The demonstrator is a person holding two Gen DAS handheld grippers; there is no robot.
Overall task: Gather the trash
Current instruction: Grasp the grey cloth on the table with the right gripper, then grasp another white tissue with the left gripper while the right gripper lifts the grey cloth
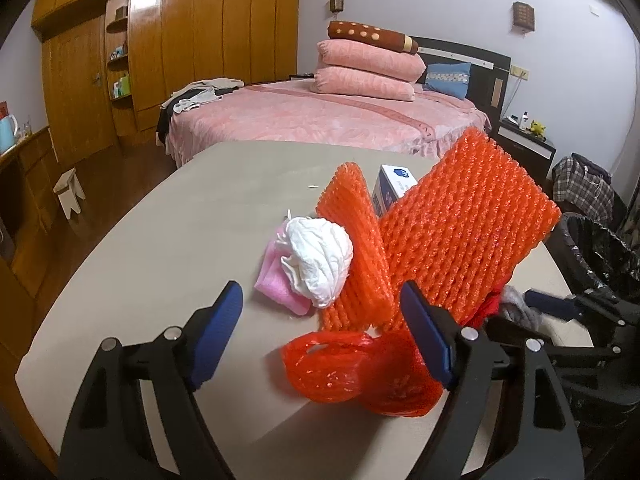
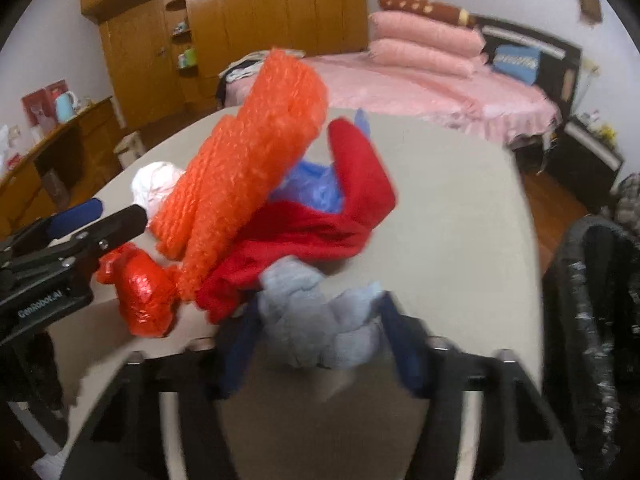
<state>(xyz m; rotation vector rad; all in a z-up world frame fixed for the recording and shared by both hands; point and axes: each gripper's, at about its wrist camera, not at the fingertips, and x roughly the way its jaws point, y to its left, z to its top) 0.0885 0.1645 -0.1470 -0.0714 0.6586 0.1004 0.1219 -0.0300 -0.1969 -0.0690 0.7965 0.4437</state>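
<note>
A pile of trash lies on the beige table (image 1: 160, 240): a white crumpled tissue (image 1: 318, 264) on a pink cloth (image 1: 276, 280), two orange foam nets (image 1: 460, 236), a red plastic bag (image 1: 352, 368) and a small white-blue box (image 1: 390, 186). My left gripper (image 1: 320, 344) is open, with the red bag between its fingers. My right gripper (image 2: 320, 344) is shut on a grey-blue cloth wad (image 2: 320, 320), lifting a bundle with a red cloth (image 2: 304, 240), an orange foam net (image 2: 248, 184) and a blue bag (image 2: 316, 184). It also shows in the left wrist view (image 1: 532, 304).
A bin lined with a black bag (image 1: 596, 256) stands off the table's right edge; it also shows in the right wrist view (image 2: 592, 320). Behind the table are a pink bed (image 1: 328, 116), a wooden wardrobe (image 1: 180, 40) and a small stool (image 1: 70, 192).
</note>
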